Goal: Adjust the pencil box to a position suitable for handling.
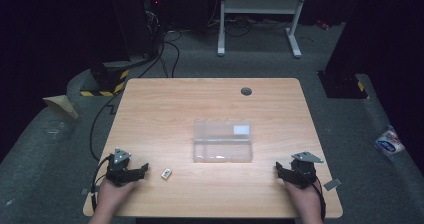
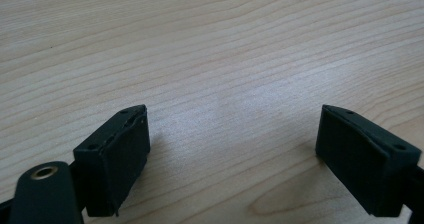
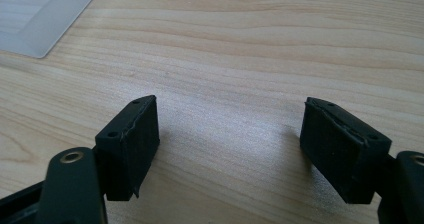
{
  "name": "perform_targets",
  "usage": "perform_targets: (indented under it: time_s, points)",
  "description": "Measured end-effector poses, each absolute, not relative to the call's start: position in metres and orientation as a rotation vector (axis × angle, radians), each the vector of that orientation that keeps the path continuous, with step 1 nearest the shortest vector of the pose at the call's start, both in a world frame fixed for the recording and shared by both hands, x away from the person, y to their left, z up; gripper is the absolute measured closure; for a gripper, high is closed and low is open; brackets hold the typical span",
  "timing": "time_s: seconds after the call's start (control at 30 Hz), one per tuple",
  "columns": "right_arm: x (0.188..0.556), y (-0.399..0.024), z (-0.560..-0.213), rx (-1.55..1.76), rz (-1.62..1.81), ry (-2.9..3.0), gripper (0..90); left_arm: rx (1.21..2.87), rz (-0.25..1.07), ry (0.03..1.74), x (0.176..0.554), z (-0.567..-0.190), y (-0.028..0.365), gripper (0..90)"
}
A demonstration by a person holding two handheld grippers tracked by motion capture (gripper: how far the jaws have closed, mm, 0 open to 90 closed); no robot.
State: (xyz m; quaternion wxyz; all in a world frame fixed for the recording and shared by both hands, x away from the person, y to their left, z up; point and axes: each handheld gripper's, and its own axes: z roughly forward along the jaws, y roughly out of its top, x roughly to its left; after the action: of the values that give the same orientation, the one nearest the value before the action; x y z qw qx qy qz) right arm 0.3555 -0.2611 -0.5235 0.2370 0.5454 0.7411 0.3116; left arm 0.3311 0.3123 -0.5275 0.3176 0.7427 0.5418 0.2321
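Left gripper: your left gripper (image 1: pixel 142 170) rests low on the counter (image 1: pixel 210 99) near its front left corner, jaws spread wide and released; in the left gripper view (image 2: pixel 232 134) there is bare wood grain between them, nothing held.
Right gripper: your right gripper (image 1: pixel 280 170) sits near the front right edge, jaws wide apart and released; in the right gripper view (image 3: pixel 230 129) nothing lies between them, and the pads grip nothing.
Clear plastic box: the clear plastic box (image 1: pixel 223 141) lies flat at the middle of the counter, between your two grippers and farther back, apart from both; its corner shows at the upper left of the right gripper view (image 3: pixel 35 14).
Small white object: a small white object (image 1: pixel 166 173) lies on the counter just right of your left gripper, not touched; too small to identify.
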Motion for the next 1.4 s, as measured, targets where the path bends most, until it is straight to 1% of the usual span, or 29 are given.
perform_targets:
  time_s: [0.3,0.4,0.43,0.63,0.9,1.07,1.23,1.33,1.4]
  points:
    - [0.356,-0.261,-0.523,1.497,0.853,2.030,23.4,1.940,0.597,1.372,0.326,-0.520,0.306,14.2]
    - [0.356,-0.261,-0.523,1.495,0.854,2.030,24.0,1.911,0.541,1.339,0.323,-0.515,0.298,14.2]
    - [0.356,-0.261,-0.523,1.495,0.854,2.030,24.0,1.911,0.541,1.339,0.323,-0.515,0.298,14.2]
    - [0.356,-0.261,-0.523,1.492,0.854,2.030,24.3,1.952,0.533,1.280,0.319,-0.512,0.278,14.3]
    - [0.356,-0.260,-0.523,1.492,0.854,2.030,24.5,1.973,0.519,1.238,0.313,-0.510,0.265,14.6]
    - [0.356,-0.261,-0.523,1.491,0.854,2.030,24.6,1.980,0.470,1.212,0.311,-0.511,0.254,14.6]
    - [0.356,-0.261,-0.524,1.487,0.854,2.031,24.8,2.036,0.470,1.172,0.309,-0.514,0.242,14.8]
    - [0.356,-0.261,-0.524,1.481,0.855,2.032,25.0,2.055,0.468,1.167,0.307,-0.515,0.237,15.2]
    - [0.356,-0.261,-0.524,1.480,0.854,2.032,25.1,2.052,0.473,1.177,0.306,-0.517,0.235,18.3]
